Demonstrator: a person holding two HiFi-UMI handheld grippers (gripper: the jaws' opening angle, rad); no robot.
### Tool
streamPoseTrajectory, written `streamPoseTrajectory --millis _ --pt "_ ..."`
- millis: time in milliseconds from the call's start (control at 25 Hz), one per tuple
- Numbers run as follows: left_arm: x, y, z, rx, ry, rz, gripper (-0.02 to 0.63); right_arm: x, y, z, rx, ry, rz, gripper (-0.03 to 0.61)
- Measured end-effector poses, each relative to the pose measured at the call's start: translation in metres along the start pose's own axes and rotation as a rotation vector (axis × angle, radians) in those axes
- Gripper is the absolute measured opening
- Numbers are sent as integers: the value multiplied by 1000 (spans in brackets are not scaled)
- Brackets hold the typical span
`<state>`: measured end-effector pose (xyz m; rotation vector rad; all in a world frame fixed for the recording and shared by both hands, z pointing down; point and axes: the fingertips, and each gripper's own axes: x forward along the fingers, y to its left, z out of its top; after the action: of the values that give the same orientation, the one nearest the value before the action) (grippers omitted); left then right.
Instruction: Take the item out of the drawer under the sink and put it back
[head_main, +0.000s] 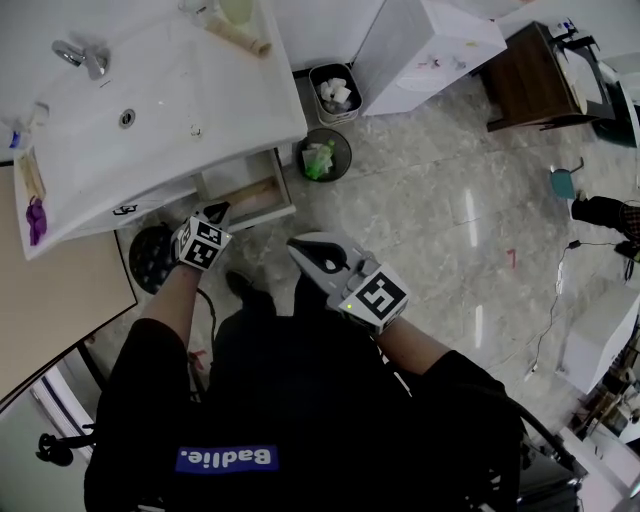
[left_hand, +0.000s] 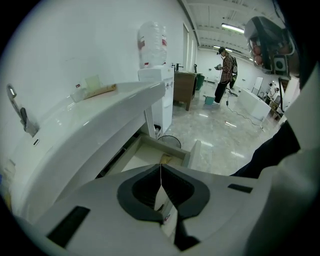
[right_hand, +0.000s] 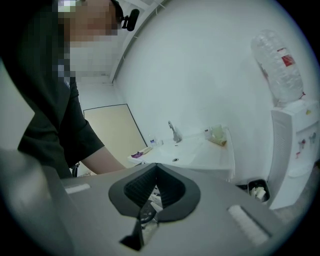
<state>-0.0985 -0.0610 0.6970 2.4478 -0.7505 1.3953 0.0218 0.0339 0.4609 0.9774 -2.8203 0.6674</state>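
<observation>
L gripper (left_hand: 161, 166): jaws clenched, empty, tips at front of open drawer (left_hand: 194, 152) under sink (head_main: 160, 90). R gripper (right_hand: 156, 166): clenched, empty, off to side. Small tan item (left_hand: 164, 160) lies in drawer. Step, prob.: reach-in. Next: open L jaws, lower onto item.

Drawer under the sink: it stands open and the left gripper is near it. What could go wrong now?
The left gripper is shut, so it may push the tan item in the drawer instead of grasping it. The sink rim overhangs the drawer; the gripper may knock against it.
</observation>
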Motion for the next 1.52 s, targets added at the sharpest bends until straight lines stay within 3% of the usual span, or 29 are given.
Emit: streamPoseTrajectory --millis 440,800,1320,1520 --pt "48 6 -25 128 141 -48 8 -2 -18 -15 47 5 -31 2" --pt "77 6 -31 189 196 -87 9 -11 -33 -29 86 17 -69 2" --pt "124 4 -50 266 262 -166 12 9 -39 -33 71 49 -39 2" --pt "139 2 -61 272 293 -195 55 26 -36 -33 63 61 -14 2"
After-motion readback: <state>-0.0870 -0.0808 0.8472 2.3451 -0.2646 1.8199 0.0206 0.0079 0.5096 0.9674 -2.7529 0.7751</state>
